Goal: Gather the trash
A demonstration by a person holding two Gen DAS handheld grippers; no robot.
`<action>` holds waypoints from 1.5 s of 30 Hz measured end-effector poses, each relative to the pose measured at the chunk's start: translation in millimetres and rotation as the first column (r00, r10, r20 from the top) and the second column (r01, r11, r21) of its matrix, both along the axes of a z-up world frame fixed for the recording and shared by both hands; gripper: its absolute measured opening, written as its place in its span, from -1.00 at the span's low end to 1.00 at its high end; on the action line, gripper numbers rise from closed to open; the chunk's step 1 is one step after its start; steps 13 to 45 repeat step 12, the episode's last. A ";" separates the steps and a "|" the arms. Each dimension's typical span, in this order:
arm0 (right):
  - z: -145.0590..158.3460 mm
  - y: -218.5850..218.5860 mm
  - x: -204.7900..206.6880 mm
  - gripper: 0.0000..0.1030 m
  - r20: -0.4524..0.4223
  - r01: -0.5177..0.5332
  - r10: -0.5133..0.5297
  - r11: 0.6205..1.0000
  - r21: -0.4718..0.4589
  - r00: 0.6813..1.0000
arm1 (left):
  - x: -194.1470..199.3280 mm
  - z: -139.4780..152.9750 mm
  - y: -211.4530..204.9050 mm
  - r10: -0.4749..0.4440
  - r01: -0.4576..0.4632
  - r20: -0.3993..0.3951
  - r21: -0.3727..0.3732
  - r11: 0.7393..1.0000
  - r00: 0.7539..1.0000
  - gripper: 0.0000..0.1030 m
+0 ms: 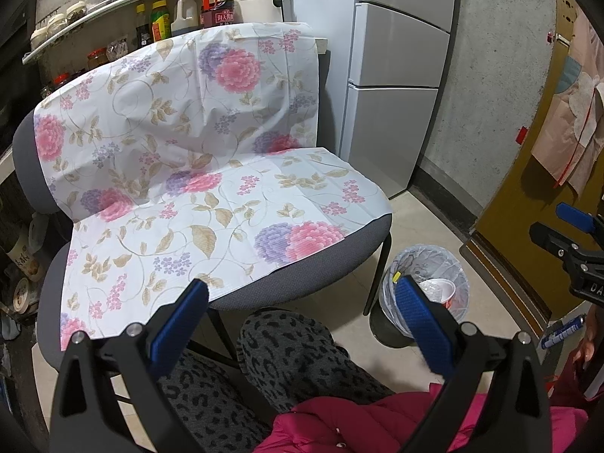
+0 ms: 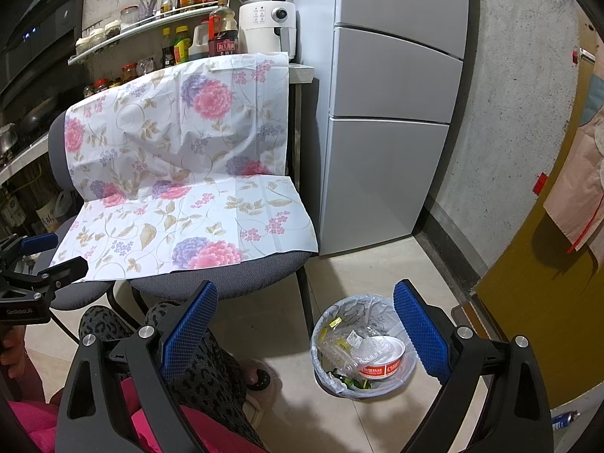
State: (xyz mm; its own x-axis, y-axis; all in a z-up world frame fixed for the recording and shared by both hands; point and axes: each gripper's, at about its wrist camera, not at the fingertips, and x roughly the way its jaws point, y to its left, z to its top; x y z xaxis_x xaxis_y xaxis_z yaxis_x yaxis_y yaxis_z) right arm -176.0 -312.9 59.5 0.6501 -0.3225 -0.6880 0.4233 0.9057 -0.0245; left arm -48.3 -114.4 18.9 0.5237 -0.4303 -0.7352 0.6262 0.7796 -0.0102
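A small trash bin [image 2: 332,373] lined with a clear bag stands on the tiled floor right of the chair. Inside lie a red-and-white paper bowl [image 2: 385,358], clear plastic packaging [image 2: 351,343] and green scraps. The bin also shows in the left wrist view [image 1: 449,264], with a white cup in it. My right gripper [image 2: 305,328] is open and empty, held above the floor just left of the bin. My left gripper [image 1: 302,321] is open and empty, held over the chair's front edge and the person's knees. The chair seat shows no trash.
A grey chair [image 2: 241,283] draped with a floral sheet [image 2: 188,196] fills the middle. A tall grey fridge [image 2: 392,113] stands right of it. A shelf of bottles and jars [image 2: 151,26] is behind. A yellow door [image 2: 536,283] is at right. The person's legs [image 2: 211,370] are below.
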 end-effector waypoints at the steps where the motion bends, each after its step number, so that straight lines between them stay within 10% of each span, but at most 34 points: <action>1: 0.0 -0.1 0.1 0.82 -0.001 0.000 0.000 1.000 0.000 1.000 | -0.2 -0.2 0.5 0.002 -0.002 0.004 0.000 1.000 1.000 0.87; 12: -31.7 1.6 39.0 0.82 -0.064 -0.028 0.031 0.999 0.041 0.997 | 47.4 -43.8 8.8 0.084 -0.080 -0.098 0.039 0.996 0.992 0.87; 45: -31.7 1.6 39.0 0.82 -0.064 -0.028 0.031 0.999 0.041 0.997 | 47.4 -43.8 8.8 0.084 -0.080 -0.098 0.039 0.996 0.992 0.87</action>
